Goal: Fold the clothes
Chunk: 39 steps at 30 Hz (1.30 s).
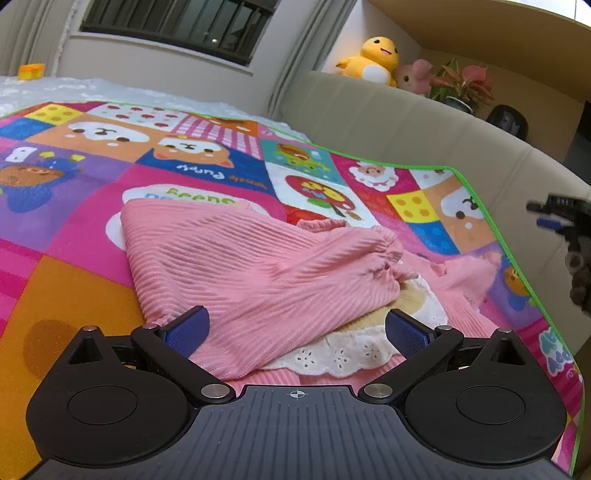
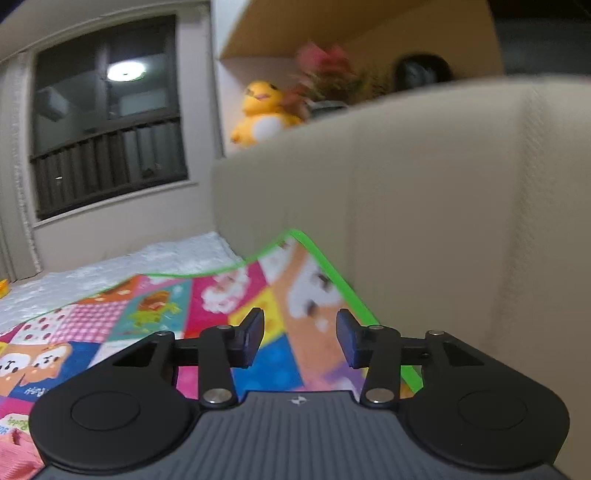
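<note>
Blue-padded fingers of the left claw (image 1: 295,328) stand spread wide, released, one on each side of a pink ribbed garment (image 1: 255,269) without pinching it. That garment lies partly folded on a bright cartoon-print play mat (image 1: 85,177), with a sleeve brought across its body and the gathered cuff (image 1: 388,262) ending near the white lace collar (image 1: 343,354), which shows close to the claw's base. Another pink part of the garment (image 1: 469,280) reaches toward the mat's green-trimmed right edge. The mat covers a bed whose white textured cover (image 1: 92,86) shows beyond the mat's far edge, where a small orange object (image 1: 31,71) sits near the far left corner. A beige padded headboard (image 1: 388,125) runs along the mat's right edge, and on the shelf behind it sit a yellow plush duck (image 1: 375,59), a pink plush toy (image 1: 415,75), a potted plant with red leaves (image 1: 463,83) and a dark rounded object (image 1: 506,120). A barred window (image 1: 177,26) is in the far wall. In the left wrist view the right claw (image 1: 554,218) appears blurred at the mat's right edge, above the headboard side. In its own view the right claw (image 2: 300,338) is released too, its fingers apart with nothing between them, pointing over the mat's far right corner (image 2: 295,236) next to the headboard; a strip of pink fabric (image 2: 18,458) shows at the lower left.
</note>
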Motion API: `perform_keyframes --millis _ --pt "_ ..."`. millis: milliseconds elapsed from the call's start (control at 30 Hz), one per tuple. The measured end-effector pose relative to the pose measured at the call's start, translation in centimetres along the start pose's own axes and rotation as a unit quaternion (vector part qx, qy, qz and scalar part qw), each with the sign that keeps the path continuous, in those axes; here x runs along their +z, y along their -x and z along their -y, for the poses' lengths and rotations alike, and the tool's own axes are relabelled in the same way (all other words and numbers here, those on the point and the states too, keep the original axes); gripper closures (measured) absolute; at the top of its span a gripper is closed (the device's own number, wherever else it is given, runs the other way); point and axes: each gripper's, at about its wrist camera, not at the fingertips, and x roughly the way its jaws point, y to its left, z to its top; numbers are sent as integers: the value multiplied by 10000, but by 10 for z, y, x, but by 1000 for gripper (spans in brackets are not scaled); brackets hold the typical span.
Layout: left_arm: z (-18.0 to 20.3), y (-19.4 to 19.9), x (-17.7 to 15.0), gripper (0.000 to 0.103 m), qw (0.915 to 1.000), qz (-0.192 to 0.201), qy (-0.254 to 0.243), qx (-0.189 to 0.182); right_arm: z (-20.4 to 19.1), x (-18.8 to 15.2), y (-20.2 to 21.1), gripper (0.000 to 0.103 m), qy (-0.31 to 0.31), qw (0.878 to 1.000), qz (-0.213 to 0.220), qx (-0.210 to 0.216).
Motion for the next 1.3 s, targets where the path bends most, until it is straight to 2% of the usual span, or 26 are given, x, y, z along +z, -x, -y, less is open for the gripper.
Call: perform_keyframes --millis 67,167,300,400,467,500,533,600,633,700,833,933,1100,1300 --pt "-1 0 0 0 10000 4 16 -12 12 -9 -7 59 -136 9997 -218 -24" --pt "-1 0 0 0 10000 9 36 -25 30 -26 -19 53 -573 9967 -562 159" --pt "-1 1 0 0 10000 13 45 -29 42 -53 -49 51 -1214 9861 -1091 313" --pt "-2 1 1 0 10000 16 67 -48 37 -72 -73 51 -1273 9827 -1335 155" --pt "-3 1 1 0 9999 19 87 -64 30 -79 -85 54 -1171 9833 -1390 114" --pt "-3 1 1 0 9999 23 102 -76 24 -80 -87 71 -1060 9843 -1402 158" --pt "-4 1 1 0 9999 28 117 -88 16 -77 -88 86 -898 9856 -1414 225" --pt "-6 2 1 0 9998 39 168 -126 -9 -65 -75 88 -468 9901 -1222 509" --pt "-7 2 1 0 9997 44 198 -148 -26 -55 -62 89 -211 9915 -1026 772" --pt "-9 2 1 0 9995 56 256 -191 -64 -36 -30 90 169 9869 -653 1462" --pt "-11 3 1 0 9991 87 336 -251 -139 -4 23 90 770 9589 -171 2727" --pt "-12 3 1 0 9989 103 360 -268 -187 0 40 90 1049 9377 -146 3310" --pt "-12 4 1 0 9989 126 365 -274 -249 -21 45 89 1419 9141 -499 3766" --pt "-14 5 0 0 9984 154 437 -329 -285 -58 42 89 1712 9036 -992 3799"
